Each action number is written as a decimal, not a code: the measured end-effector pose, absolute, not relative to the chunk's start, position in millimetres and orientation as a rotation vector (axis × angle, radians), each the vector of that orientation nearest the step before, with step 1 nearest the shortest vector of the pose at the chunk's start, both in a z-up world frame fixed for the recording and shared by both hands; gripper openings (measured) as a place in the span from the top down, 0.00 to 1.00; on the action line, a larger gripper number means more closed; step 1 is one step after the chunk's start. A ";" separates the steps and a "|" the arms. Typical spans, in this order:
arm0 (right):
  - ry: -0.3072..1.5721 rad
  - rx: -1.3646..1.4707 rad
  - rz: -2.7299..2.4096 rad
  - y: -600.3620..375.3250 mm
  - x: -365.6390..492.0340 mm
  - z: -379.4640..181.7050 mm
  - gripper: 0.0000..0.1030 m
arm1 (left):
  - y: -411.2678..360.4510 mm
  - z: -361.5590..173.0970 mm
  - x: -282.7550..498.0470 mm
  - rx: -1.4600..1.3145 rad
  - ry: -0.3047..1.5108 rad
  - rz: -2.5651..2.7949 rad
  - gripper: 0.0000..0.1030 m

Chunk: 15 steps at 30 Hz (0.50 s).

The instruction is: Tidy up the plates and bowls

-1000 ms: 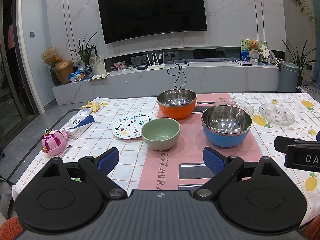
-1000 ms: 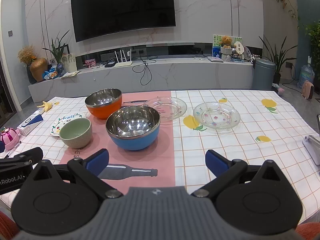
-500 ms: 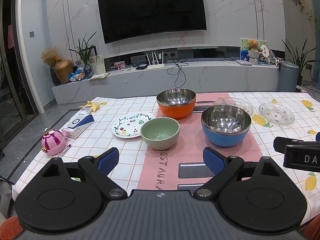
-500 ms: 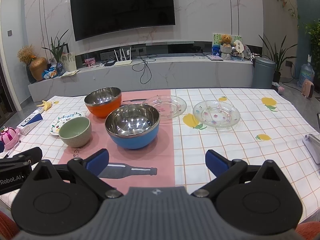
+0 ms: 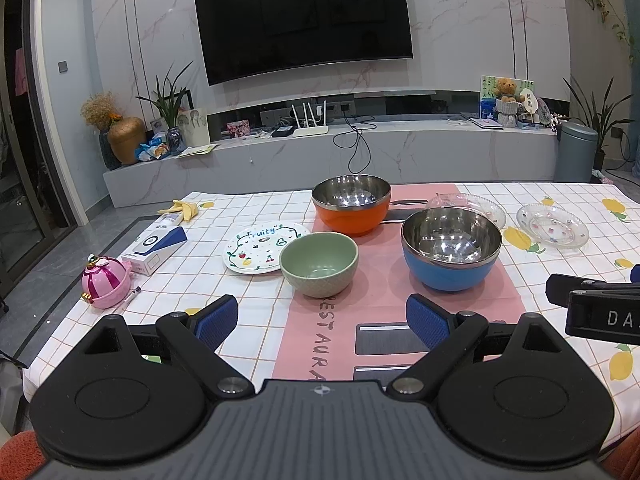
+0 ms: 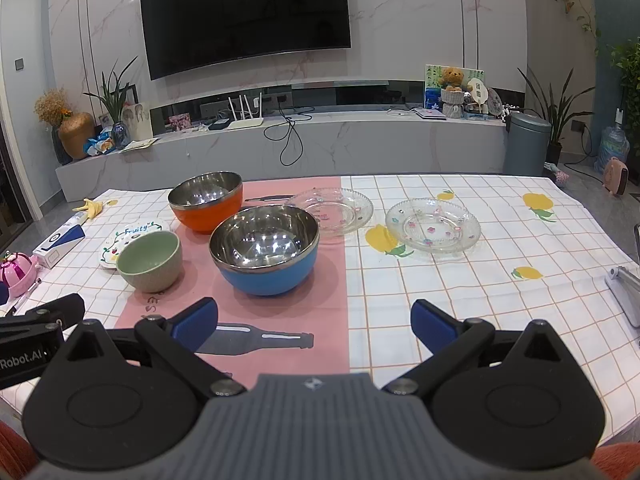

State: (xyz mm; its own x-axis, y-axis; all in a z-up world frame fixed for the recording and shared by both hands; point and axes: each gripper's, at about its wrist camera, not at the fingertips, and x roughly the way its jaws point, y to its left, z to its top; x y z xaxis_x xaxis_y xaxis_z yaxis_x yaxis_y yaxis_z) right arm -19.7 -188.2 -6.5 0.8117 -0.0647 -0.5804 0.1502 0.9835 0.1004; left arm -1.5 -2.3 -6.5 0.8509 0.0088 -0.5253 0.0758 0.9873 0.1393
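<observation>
On the tablecloth stand a green ceramic bowl (image 5: 319, 264) (image 6: 150, 261), a blue steel-lined bowl (image 5: 451, 254) (image 6: 265, 254) and an orange steel-lined bowl (image 5: 351, 205) (image 6: 206, 201). A white "Fruity" plate (image 5: 262, 247) (image 6: 130, 238) lies left of the green bowl. Two clear glass plates (image 6: 332, 210) (image 6: 433, 229) lie to the right. My left gripper (image 5: 322, 316) is open, empty, just short of the green bowl. My right gripper (image 6: 314, 320) is open, empty, in front of the blue bowl.
A pink toy (image 5: 106, 281), a white and blue box (image 5: 156, 249) and a banana peel (image 5: 180, 208) sit at the table's left side. A white stand (image 6: 626, 294) lies at the right edge. The other gripper's body (image 5: 600, 308) juts in from the right.
Both grippers have crept slightly forward toward the bowls. Their jaws have stayed open and nothing on the table has moved.
</observation>
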 end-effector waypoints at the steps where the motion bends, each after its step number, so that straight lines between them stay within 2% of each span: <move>1: 0.614 0.144 -0.115 -188.2 -19.8 -7.2 0.02 | -2.3 -6.6 -1.2 0.157 0.552 -0.035 0.00; 11: 0.619 0.133 -0.108 -188.6 -19.5 -9.2 0.02 | -4.5 -6.4 -1.2 0.163 0.538 -0.055 0.00; 14: 0.621 0.115 -0.126 -188.9 -18.8 -6.9 0.02 | -7.5 -4.1 1.9 0.157 0.533 -0.113 0.16; 15: 0.619 0.116 -0.123 -190.3 -17.9 -5.4 0.02 | -8.3 -3.2 3.6 0.154 0.539 -0.129 0.17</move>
